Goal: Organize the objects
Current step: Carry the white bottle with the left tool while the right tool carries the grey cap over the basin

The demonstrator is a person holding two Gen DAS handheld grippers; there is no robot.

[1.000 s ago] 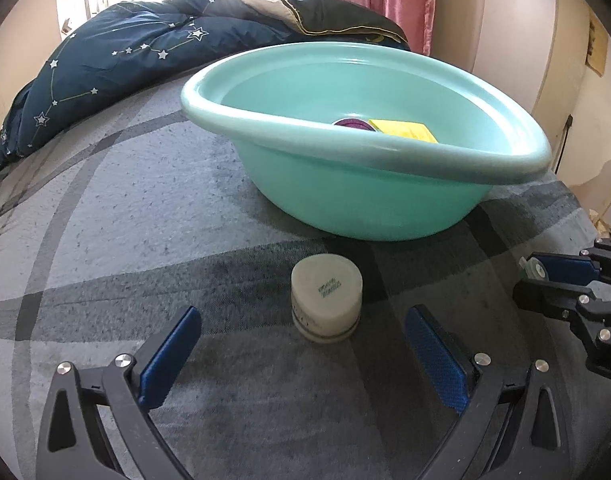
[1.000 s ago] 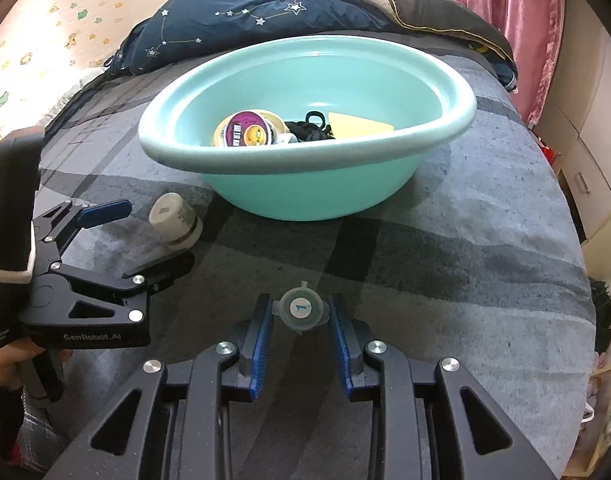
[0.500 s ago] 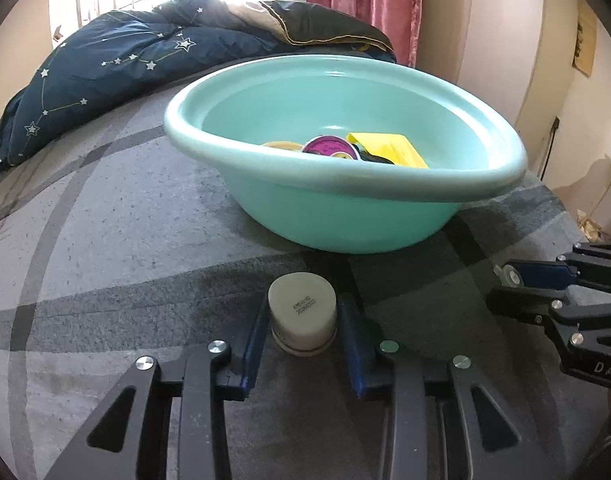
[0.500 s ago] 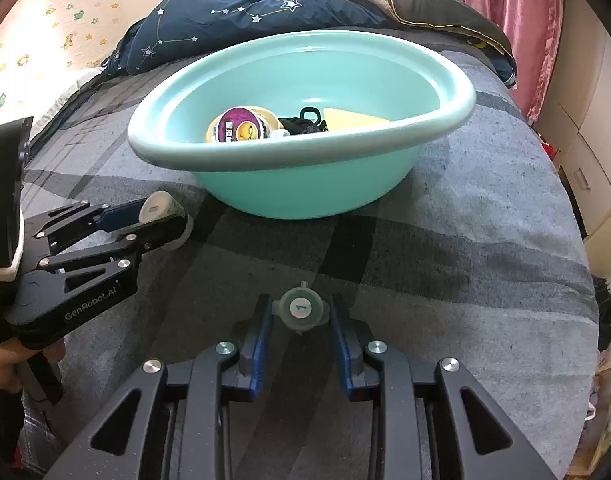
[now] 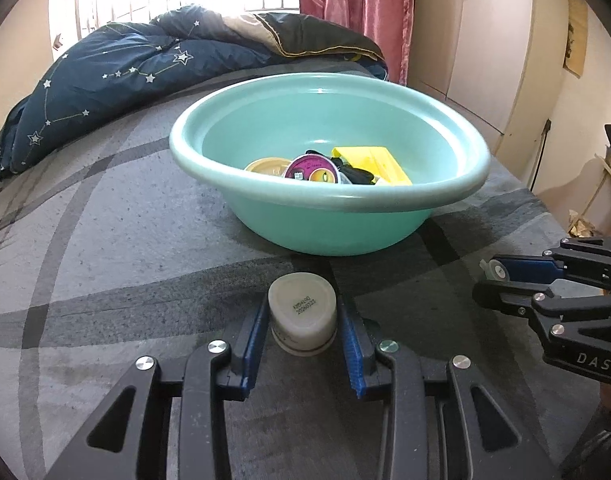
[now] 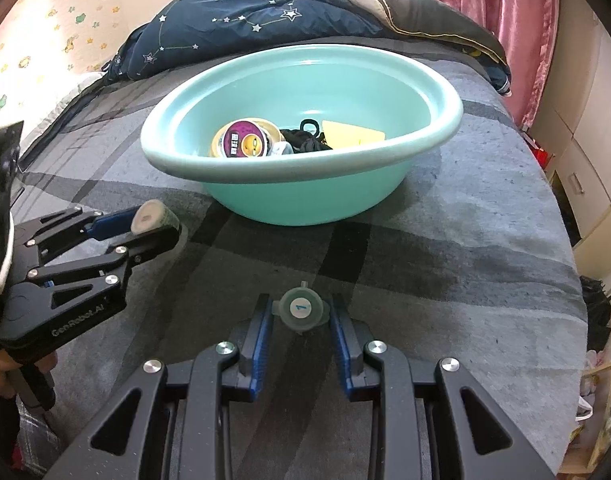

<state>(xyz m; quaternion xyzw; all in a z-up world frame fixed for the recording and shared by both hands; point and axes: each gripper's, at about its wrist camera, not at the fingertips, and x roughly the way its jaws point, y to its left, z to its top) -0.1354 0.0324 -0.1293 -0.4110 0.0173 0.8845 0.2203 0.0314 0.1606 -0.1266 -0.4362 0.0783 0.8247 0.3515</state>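
The left gripper [image 5: 303, 320] clamps a small cream plastic jar [image 5: 302, 308] by its sides; the right gripper [image 6: 301, 320] pinches a tiny teal-lidded pot [image 6: 303, 309]. Both look light, rigid and slippery, held near the teal plastic basin [image 5: 385, 200] mid-bed.

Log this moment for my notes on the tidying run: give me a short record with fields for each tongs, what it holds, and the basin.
left tongs: shut on white jar
right tongs: shut on small green-lidded container, lid numbered 1
teal basin: on the grey bedcover, ahead of both tongs
basin contents: purple-lidded tub, yellow box, black item
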